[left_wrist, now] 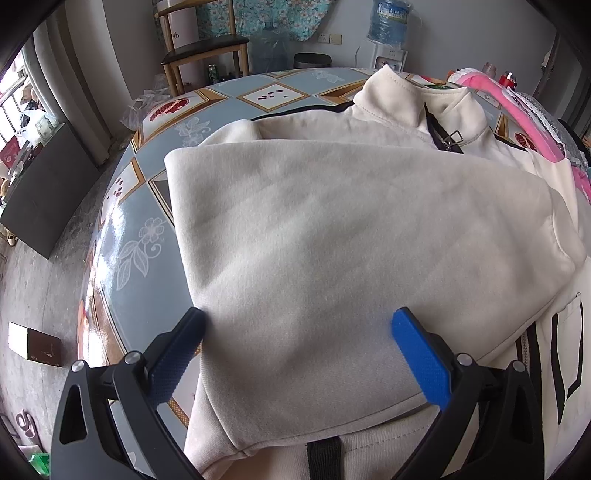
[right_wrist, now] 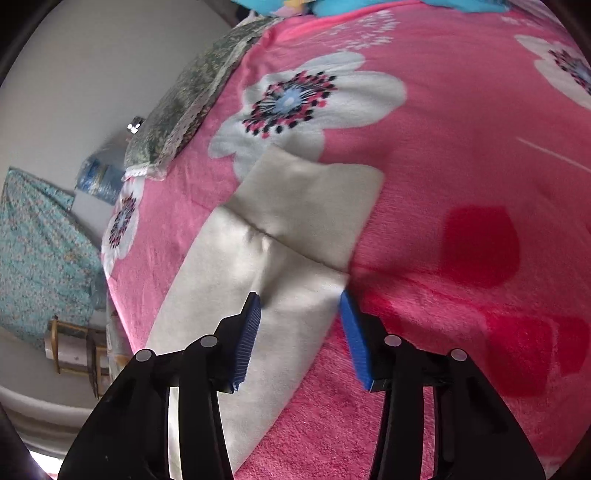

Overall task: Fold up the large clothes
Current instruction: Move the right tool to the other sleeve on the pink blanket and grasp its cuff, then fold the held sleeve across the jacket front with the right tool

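A cream zip jacket (left_wrist: 332, 229) with black trim lies on the table, its left side folded over the front; the collar (left_wrist: 399, 99) and zipper pull sit at the far end. My left gripper (left_wrist: 299, 321) is open, its blue pads astride the folded part near the hem, just above the cloth. In the right wrist view the jacket's cream sleeve (right_wrist: 273, 258) and its cuff (right_wrist: 314, 199) lie stretched over a pink flowered blanket (right_wrist: 443, 147). My right gripper (right_wrist: 301, 299) is open, its fingers straddling the sleeve below the cuff seam.
The table has a glossy blue patterned cloth (left_wrist: 129, 236), with its edge close on the left. A wooden chair (left_wrist: 207, 48) and a water dispenser (left_wrist: 388, 29) stand behind. A grey patterned cushion (right_wrist: 184, 107) lies on the blanket's far left.
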Available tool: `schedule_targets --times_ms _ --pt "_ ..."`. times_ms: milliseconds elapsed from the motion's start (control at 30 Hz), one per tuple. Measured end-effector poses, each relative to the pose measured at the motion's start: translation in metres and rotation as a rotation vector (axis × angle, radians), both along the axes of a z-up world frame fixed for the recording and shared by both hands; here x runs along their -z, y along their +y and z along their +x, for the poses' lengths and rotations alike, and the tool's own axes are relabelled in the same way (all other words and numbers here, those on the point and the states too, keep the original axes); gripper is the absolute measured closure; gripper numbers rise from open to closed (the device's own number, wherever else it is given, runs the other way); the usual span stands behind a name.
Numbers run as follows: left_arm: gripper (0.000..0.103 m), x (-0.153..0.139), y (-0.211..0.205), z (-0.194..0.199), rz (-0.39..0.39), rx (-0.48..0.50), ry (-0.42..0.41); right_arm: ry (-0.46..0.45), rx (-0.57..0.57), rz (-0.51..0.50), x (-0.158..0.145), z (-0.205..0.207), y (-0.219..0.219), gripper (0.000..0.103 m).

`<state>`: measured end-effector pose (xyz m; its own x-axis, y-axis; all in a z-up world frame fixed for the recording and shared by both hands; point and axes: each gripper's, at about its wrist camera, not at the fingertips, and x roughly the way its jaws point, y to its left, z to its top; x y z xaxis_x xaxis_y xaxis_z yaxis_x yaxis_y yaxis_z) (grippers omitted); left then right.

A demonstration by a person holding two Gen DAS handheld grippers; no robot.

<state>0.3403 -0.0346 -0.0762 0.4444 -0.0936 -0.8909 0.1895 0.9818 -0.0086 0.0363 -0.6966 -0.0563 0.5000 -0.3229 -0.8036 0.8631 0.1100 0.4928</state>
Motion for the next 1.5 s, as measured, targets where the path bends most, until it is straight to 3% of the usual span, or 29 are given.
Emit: schedule_targets --times_ms 200,333,433,600,767,967,1100,1267,1367,1500 --pt "0.004 0.000 -0.001 0.001 0.003 -0.002 0.008 0.007 0.014 0.011 0.012 -0.002 -0.007 0.061" --pt "0.004 0.000 0.000 0.000 0.002 -0.002 0.007 0.121 -0.030 -0.065 0.005 0.014 -0.007 0.089" --pt "0.004 0.000 0.000 0.001 0.002 -0.001 0.007 0.135 -0.059 -0.128 -0.008 0.018 0.003 0.095" --pt "0.004 0.000 0.000 0.000 0.002 -0.002 0.006 0.136 -0.167 -0.299 -0.060 0.032 0.040 0.096" --pt "0.004 0.000 0.000 0.000 0.003 -0.007 0.009 0.092 -0.329 -0.477 -0.126 0.057 0.103 0.096" --pt "0.004 -0.007 0.002 -0.009 0.007 -0.013 -0.017 -0.039 -0.568 -0.615 -0.196 0.092 0.196 0.096" --pt "0.004 -0.013 0.006 -0.021 -0.004 -0.015 -0.026 -0.115 -0.750 -0.659 -0.216 0.117 0.260 0.096" --pt "0.004 -0.016 0.015 -0.036 -0.021 -0.038 -0.023 -0.152 -0.978 -0.658 -0.199 0.151 0.340 0.096" --pt "0.004 -0.019 0.021 -0.048 -0.033 -0.043 -0.044 -0.088 -1.122 -0.613 -0.155 0.177 0.383 0.096" --pt "0.004 -0.027 0.022 -0.059 -0.071 -0.021 -0.074 0.073 -1.249 -0.541 -0.068 0.205 0.431 0.095"
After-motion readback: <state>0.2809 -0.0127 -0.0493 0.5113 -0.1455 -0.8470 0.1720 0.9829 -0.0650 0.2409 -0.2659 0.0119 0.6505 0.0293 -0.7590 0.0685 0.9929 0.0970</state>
